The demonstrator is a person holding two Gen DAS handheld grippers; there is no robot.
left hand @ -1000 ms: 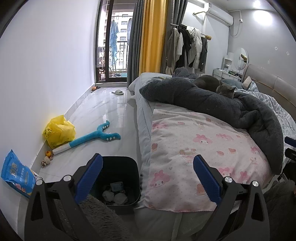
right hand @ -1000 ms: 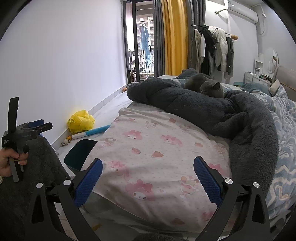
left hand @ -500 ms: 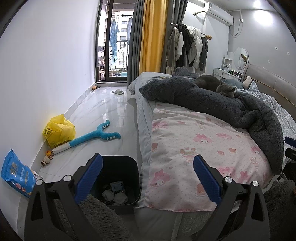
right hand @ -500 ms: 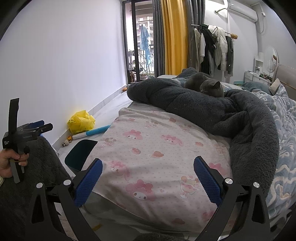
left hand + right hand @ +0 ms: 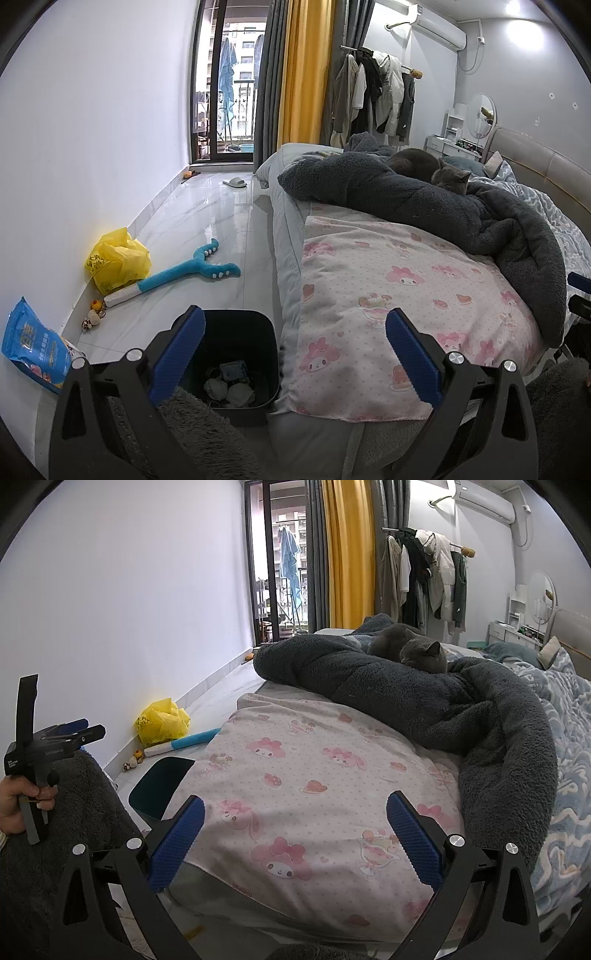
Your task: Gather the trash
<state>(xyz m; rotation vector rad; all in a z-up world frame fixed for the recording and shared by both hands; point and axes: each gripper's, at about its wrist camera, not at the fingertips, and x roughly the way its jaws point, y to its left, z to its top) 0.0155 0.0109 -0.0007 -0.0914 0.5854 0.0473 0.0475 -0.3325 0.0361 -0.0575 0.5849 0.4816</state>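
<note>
Almost nothing had changed over the last second: both views sat nearly as they had been, with only a slight drift. The left tool (image 5: pixel 293 350) hung with its jaws spread wide and nothing between them, above the near rim of the bin (image 5: pixel 236 325). The right tool (image 5: pixel 295 834) was likewise wide open and empty, over the pink sheet (image 5: pixel 314 775) beside the bin.

The bin stood on the floor against the side of the bed (image 5: pixel 291 258), and crumpled trash (image 5: pixel 229 384) lay at its bottom. Beyond the bin, by the wall, lay a yellow bag (image 5: pixel 118 262), a blue toy (image 5: pixel 184 269) and a blue packet (image 5: pixel 33 347).

Judging by the idle, empty tools, a drop seemed finished and no next pickup had begun; the yellow bag looked the likeliest candidate.
</note>
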